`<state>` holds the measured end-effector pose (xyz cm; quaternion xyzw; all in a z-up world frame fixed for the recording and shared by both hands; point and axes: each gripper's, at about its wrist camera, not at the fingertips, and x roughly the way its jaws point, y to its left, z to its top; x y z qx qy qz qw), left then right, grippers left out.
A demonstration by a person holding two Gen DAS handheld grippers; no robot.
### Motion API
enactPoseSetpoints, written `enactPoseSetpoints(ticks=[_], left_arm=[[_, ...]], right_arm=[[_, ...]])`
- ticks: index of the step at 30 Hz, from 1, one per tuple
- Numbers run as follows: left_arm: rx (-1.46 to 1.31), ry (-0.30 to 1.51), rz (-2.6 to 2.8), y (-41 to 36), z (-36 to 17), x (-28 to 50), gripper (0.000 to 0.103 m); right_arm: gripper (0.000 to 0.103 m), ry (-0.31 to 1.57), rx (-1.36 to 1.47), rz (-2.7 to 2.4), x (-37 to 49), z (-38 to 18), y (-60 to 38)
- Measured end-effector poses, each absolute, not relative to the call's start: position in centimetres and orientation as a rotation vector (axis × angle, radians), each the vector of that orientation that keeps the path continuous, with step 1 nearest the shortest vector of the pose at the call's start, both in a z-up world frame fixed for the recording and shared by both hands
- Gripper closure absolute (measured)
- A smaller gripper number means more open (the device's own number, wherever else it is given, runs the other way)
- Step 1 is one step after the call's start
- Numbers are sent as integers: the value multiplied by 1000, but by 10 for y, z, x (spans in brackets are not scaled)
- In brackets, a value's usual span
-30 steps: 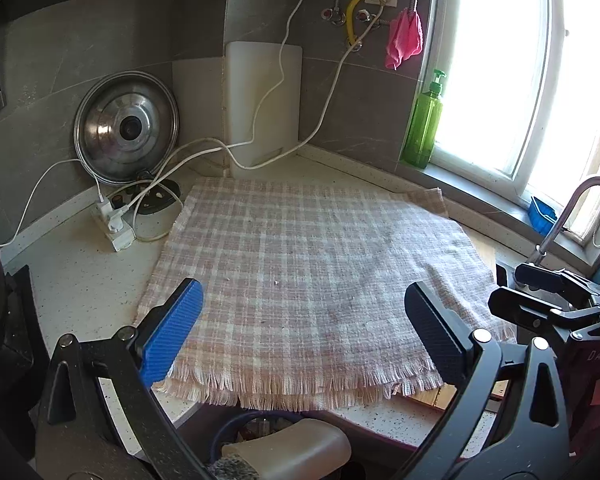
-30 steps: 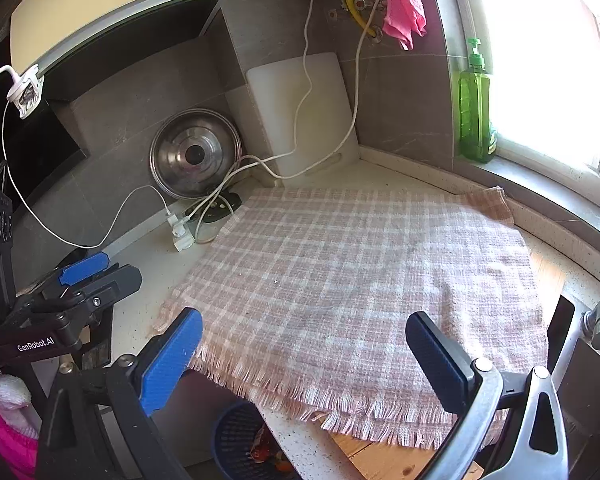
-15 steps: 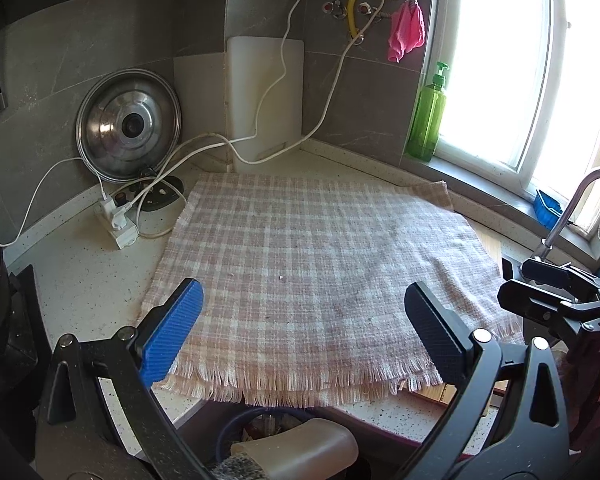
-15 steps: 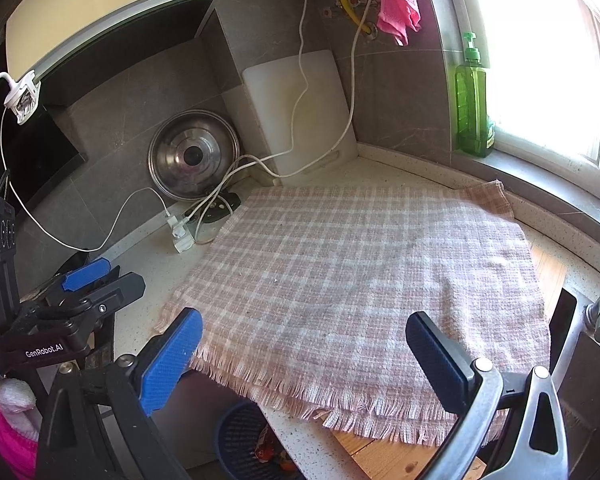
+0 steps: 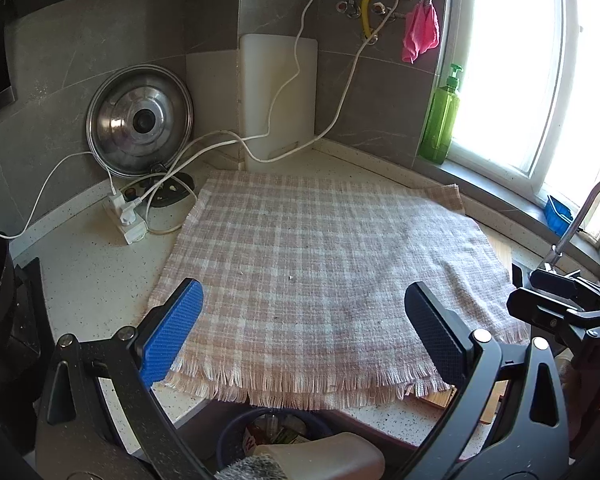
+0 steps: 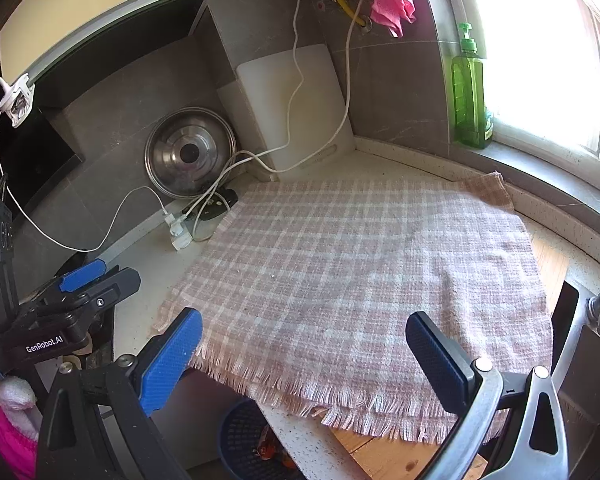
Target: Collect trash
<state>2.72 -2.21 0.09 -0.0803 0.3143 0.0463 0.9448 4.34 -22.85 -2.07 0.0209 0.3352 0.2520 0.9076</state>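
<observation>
Through the left wrist camera, the left claw [image 5: 302, 328] is hovering low over the near edge of the counter, its blue-padded and black-padded fingers spread wide with nothing between them. Just ahead of it and under its fingertips, a pink and white checked cloth with a fringed hem [image 5: 320, 264] is lying flat on the speckled white countertop [image 5: 88, 272]. Directly below the claw, past the counter's edge, a dark blue plastic trash basket [image 5: 236, 432] is showing some wrappers inside. Far ahead to the left, a round steel pot lid [image 5: 140, 120] is leaning on the grey tiled wall beside a white cutting board [image 5: 278, 96]. Off to the right, the right claw [image 5: 556, 300] is poking into view.

Through the right wrist camera, the right claw [image 6: 300, 344] is likewise hanging wide apart and empty above the cloth's [image 6: 360, 264] fringe. Below and slightly left of it, the basket [image 6: 240, 436] is sitting on the floor with a bit of red trash in it. The left claw [image 6: 88, 288] is hovering at its left. Ahead to the right, a green soap bottle [image 6: 468, 88] is standing on the window sill.
</observation>
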Motion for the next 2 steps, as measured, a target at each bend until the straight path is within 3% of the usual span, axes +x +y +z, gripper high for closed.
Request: enactPoseSetpoints(ticks=[2], left_arm=[[-176,647,85,-21,-1,29,1]], right_arm=[[0,697,46,515,46,-23,-229]])
